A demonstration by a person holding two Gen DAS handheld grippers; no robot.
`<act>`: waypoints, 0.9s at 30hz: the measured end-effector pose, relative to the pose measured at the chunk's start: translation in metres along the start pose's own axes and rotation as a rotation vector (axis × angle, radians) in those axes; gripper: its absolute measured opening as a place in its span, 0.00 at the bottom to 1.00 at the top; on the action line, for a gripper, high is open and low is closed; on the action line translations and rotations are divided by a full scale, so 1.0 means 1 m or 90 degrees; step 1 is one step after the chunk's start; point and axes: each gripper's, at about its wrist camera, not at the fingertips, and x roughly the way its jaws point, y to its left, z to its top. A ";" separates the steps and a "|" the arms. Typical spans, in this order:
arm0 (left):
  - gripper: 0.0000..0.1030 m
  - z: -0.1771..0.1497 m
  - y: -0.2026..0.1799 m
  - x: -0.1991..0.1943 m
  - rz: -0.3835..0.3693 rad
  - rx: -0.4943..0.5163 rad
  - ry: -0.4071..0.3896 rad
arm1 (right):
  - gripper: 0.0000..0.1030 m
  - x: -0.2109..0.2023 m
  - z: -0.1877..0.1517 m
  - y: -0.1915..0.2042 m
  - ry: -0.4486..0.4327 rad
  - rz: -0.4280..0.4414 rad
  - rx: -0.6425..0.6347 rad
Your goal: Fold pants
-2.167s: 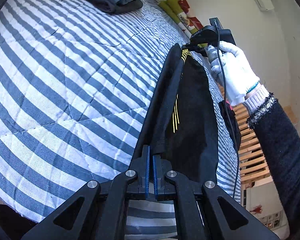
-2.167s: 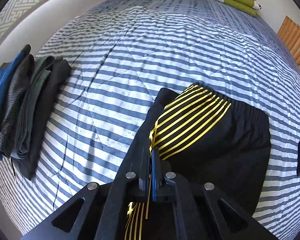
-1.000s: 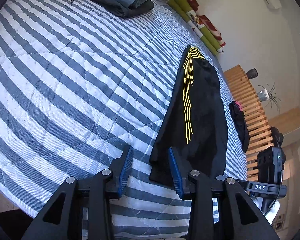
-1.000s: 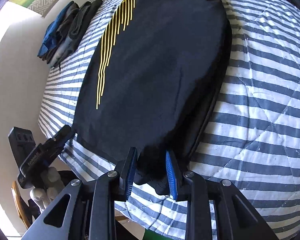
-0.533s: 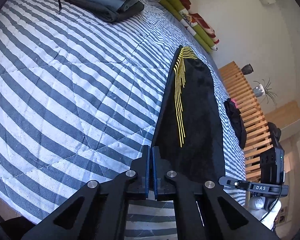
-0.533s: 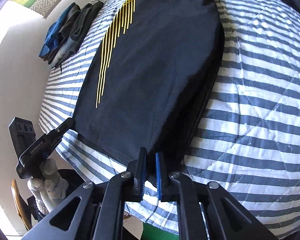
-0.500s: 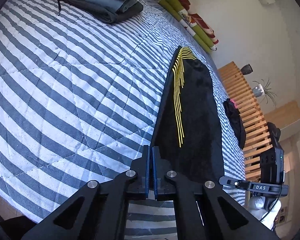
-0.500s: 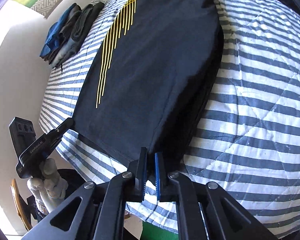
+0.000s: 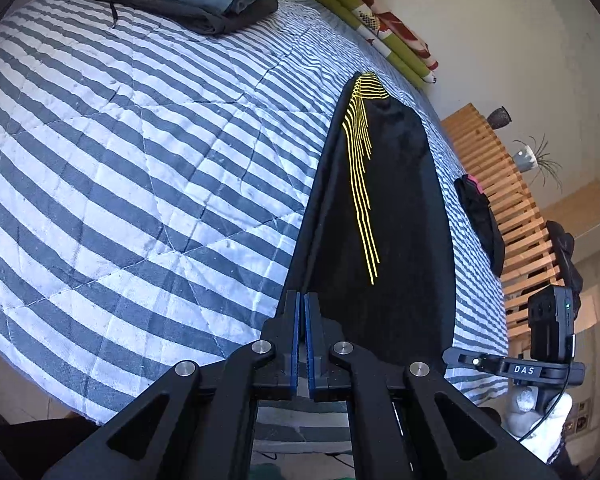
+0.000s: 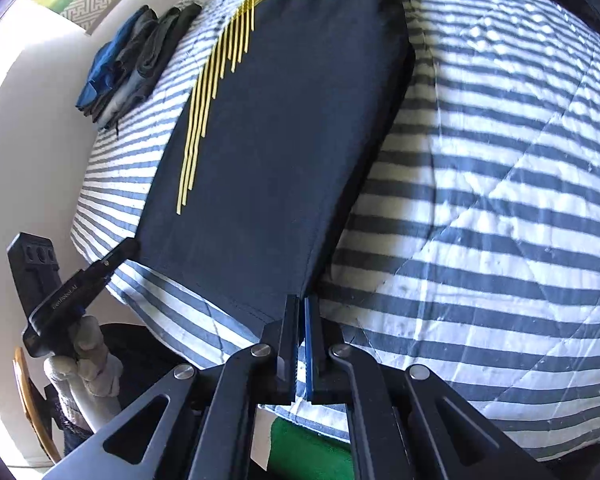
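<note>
Black pants (image 9: 400, 220) with thin yellow stripes lie lengthwise and flat on the striped bed (image 9: 140, 160). My left gripper (image 9: 301, 298) is shut on the near left corner of their hem. The right wrist view shows the same pants (image 10: 280, 140), with my right gripper (image 10: 301, 300) shut on the near right hem corner at the bed's edge. Each gripper shows in the other's view: the right gripper (image 9: 452, 356) at the hem's far corner, and the left gripper (image 10: 130, 246), held in a white-gloved hand (image 10: 84, 364).
A stack of folded clothes (image 9: 180, 0) sits at the far side of the bed. Rolled green and red bedding (image 9: 380, 32) lies by the wall. A wooden slatted bench (image 9: 512, 216) with a dark garment (image 9: 480, 216) runs along the bed's right side.
A second ago both grippers stood open around the hem corners. They closed on the corners half a second ago and have stayed shut, with only a slight shift since.
</note>
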 end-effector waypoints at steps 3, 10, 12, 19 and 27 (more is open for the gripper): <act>0.02 0.002 -0.001 -0.002 0.022 0.015 -0.012 | 0.02 0.005 0.000 0.001 -0.003 0.000 -0.007; 0.04 0.002 -0.001 0.004 0.030 0.029 0.026 | 0.08 0.002 -0.004 0.005 0.007 -0.014 -0.053; 0.13 0.007 0.005 -0.002 0.030 0.017 0.019 | 0.09 -0.008 -0.006 0.003 -0.003 -0.002 -0.064; 0.30 0.065 -0.021 -0.001 0.025 0.066 -0.005 | 0.27 -0.073 0.011 -0.022 -0.172 -0.039 -0.060; 0.51 0.152 -0.077 0.064 0.046 0.124 0.029 | 0.38 -0.080 0.085 -0.069 -0.250 -0.051 0.025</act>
